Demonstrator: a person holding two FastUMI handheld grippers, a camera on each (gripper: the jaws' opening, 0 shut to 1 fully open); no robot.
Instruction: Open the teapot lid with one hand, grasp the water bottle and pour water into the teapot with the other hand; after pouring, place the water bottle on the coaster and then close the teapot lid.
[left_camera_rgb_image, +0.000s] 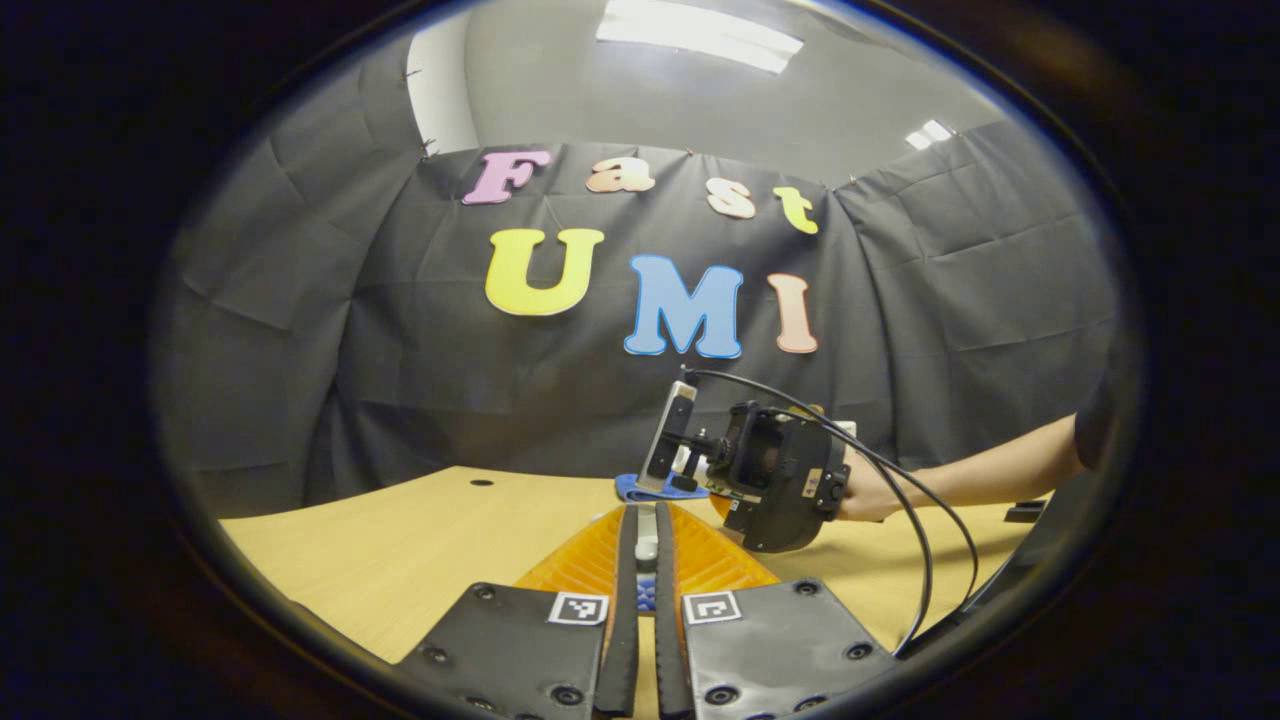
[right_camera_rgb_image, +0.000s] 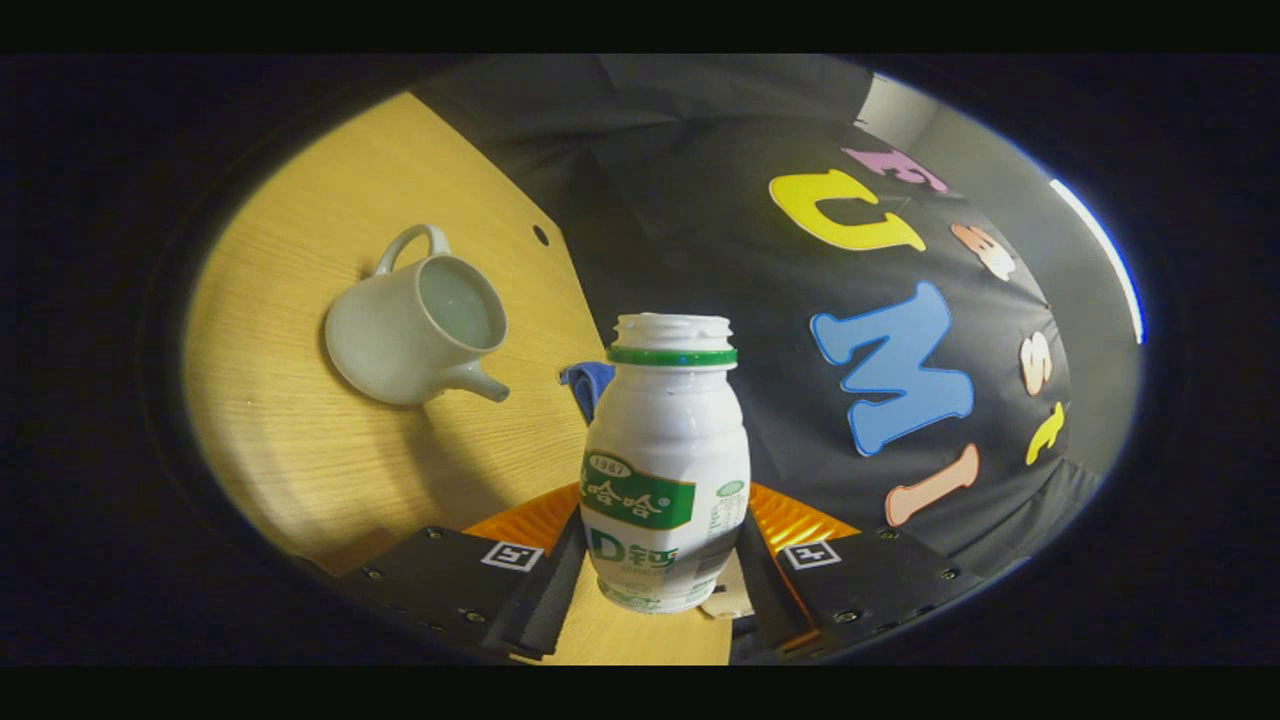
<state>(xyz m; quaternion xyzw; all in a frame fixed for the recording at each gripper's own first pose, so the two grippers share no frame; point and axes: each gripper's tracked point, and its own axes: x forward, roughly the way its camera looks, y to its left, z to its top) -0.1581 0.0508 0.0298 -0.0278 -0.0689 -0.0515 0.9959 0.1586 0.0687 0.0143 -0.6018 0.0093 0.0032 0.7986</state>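
Observation:
In the right gripper view my right gripper (right_camera_rgb_image: 665, 575) is shut on a white water bottle (right_camera_rgb_image: 668, 450) with a green neck band and no cap. The white teapot (right_camera_rgb_image: 415, 325) stands on the wooden table (right_camera_rgb_image: 300, 470) to the upper left, its lid off and its mouth open. A blue coaster (right_camera_rgb_image: 586, 385) peeks out behind the bottle. In the left gripper view my left gripper (left_camera_rgb_image: 646, 512) has its fingers almost together on a small pale piece, seemingly the teapot lid's knob (left_camera_rgb_image: 647, 547). Ahead of it a hand (left_camera_rgb_image: 868, 492) holds the right gripper (left_camera_rgb_image: 690, 455) above the blue coaster (left_camera_rgb_image: 650, 490).
The wooden table (left_camera_rgb_image: 400, 550) has a small round hole (left_camera_rgb_image: 481, 482) near its back edge, also seen behind the teapot as the hole (right_camera_rgb_image: 540, 235). A black cable (left_camera_rgb_image: 925, 540) loops down from the right gripper. Black cloth walls close the booth at the back and sides.

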